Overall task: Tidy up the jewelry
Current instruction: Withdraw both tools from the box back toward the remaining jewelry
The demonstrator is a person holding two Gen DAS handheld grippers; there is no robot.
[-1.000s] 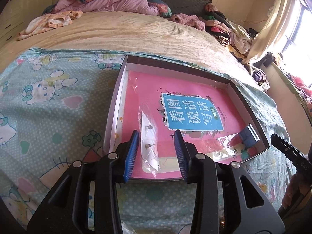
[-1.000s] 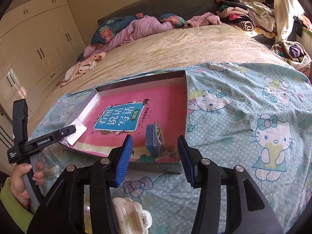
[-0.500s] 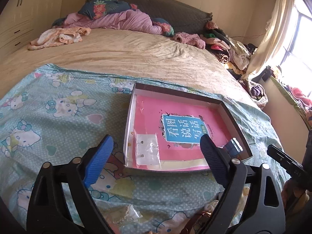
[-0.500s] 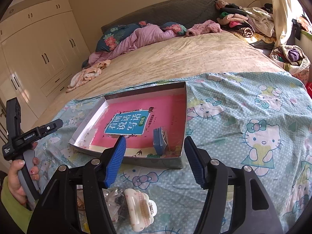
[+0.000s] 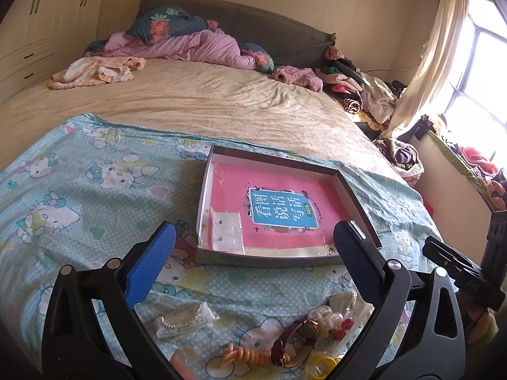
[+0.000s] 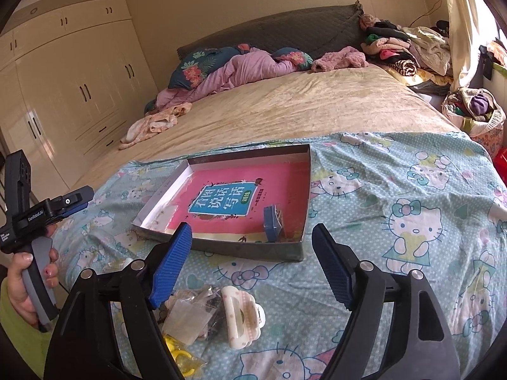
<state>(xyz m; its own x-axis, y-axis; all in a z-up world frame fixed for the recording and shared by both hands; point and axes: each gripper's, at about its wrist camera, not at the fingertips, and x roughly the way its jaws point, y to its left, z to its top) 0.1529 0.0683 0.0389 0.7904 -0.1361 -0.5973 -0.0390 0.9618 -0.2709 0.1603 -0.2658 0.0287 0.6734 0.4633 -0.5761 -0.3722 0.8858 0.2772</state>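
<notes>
Daylight from window (image 5: 484, 72) at right edge, blown out with glare. Heavy fisheye bending, black vignette in corners. Centre sharp, edges softer.

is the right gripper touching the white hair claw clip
Apart. In the right wrist view the right gripper hangs open above the bedsheet, and the white hair claw clip lies between and below its fingertips with sheet showing around it.

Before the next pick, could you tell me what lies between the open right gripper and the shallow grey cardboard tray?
Right wrist view: only bare Hello Kitty sheet separates right gripper from tray.
</notes>
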